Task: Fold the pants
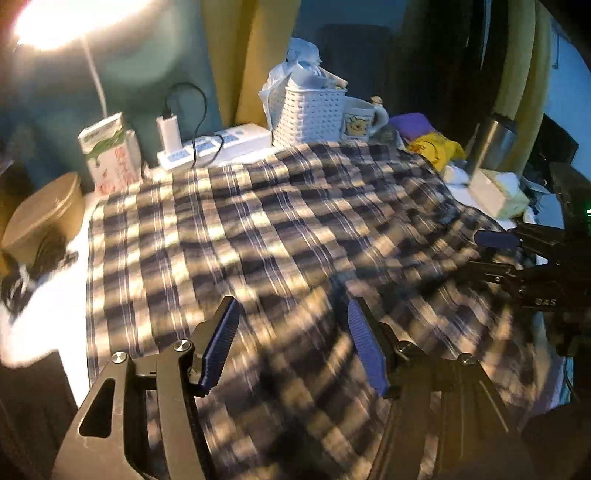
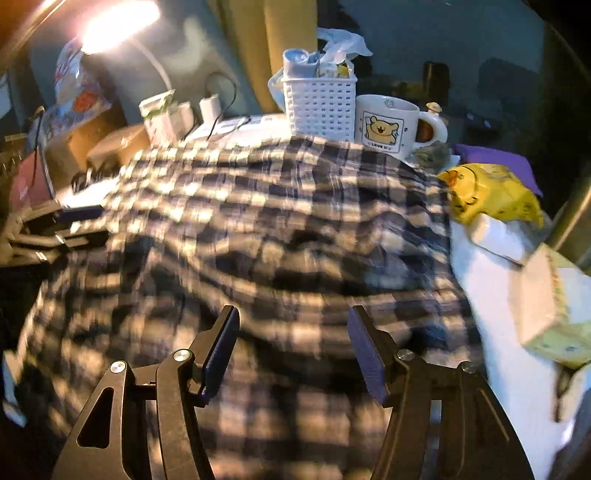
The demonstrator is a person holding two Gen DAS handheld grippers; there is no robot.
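Note:
Plaid dark-and-cream pants [image 1: 266,236] lie spread over a white table; they also fill the right wrist view [image 2: 280,229], bunched in folds at the right. My left gripper [image 1: 293,314] is open and empty, hovering over the near part of the cloth. My right gripper [image 2: 293,317] is open and empty over the near cloth. The right gripper also shows at the right edge of the left wrist view [image 1: 517,254]; the left gripper shows at the left edge of the right wrist view [image 2: 70,225].
Along the back stand a white basket [image 1: 310,114], a bear mug [image 2: 386,123], a power strip with charger [image 1: 214,144] and a carton [image 1: 109,151]. A yellow bag [image 2: 491,194] and tissue box [image 2: 554,306] lie at right. A lamp [image 1: 55,22] glares upper left.

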